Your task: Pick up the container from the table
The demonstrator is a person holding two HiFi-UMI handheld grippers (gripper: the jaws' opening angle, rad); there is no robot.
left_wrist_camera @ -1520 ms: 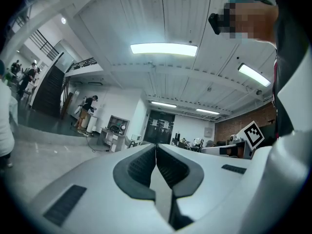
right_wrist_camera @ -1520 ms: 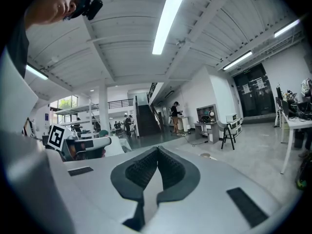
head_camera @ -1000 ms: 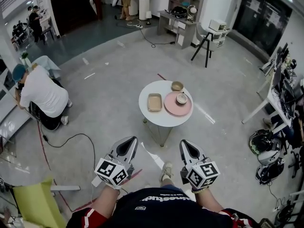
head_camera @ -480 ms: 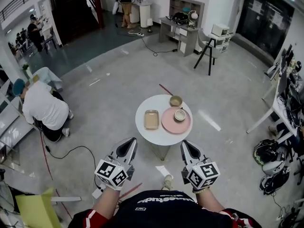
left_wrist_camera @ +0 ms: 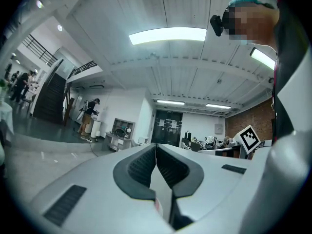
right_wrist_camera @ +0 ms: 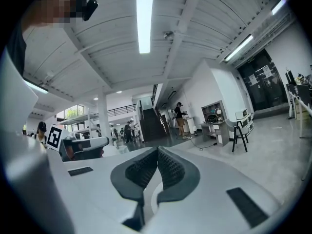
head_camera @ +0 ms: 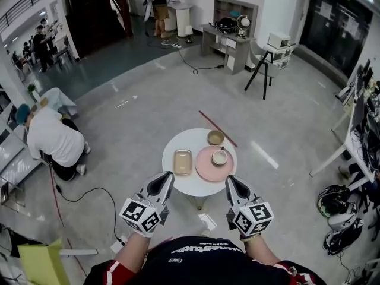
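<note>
Head view: a round white table [head_camera: 178,183] stands on the grey floor at the middle of the frame. On its left half lies the shallow beige rectangular container [head_camera: 183,162], flat and untouched. Just right of it sits a round pink plate [head_camera: 206,168] with a small cream cup [head_camera: 220,157] on it. A tan bowl [head_camera: 215,138] rests at the table's upper edge. Below the table, the left gripper [head_camera: 165,178] and the right gripper [head_camera: 231,181] are held side by side. Both point up the frame toward the table, their tips over its near edge, and both are apart from the container. A crouching person in a white shirt [head_camera: 50,141] is at the left edge.

Left gripper view: the left gripper [left_wrist_camera: 156,147] is clenched, its dark ribbed pads meeting along one line with nothing between them. Beyond it are a long ceiling lamp [left_wrist_camera: 168,34] at the top and a dark staircase [left_wrist_camera: 48,99] at the left. The table and container do not show.

Right gripper view: the right gripper [right_wrist_camera: 157,150] is likewise clenched on nothing, pads pressed together. A bright ceiling strip [right_wrist_camera: 144,16] runs down from the top centre. The container is out of frame here too.
</note>
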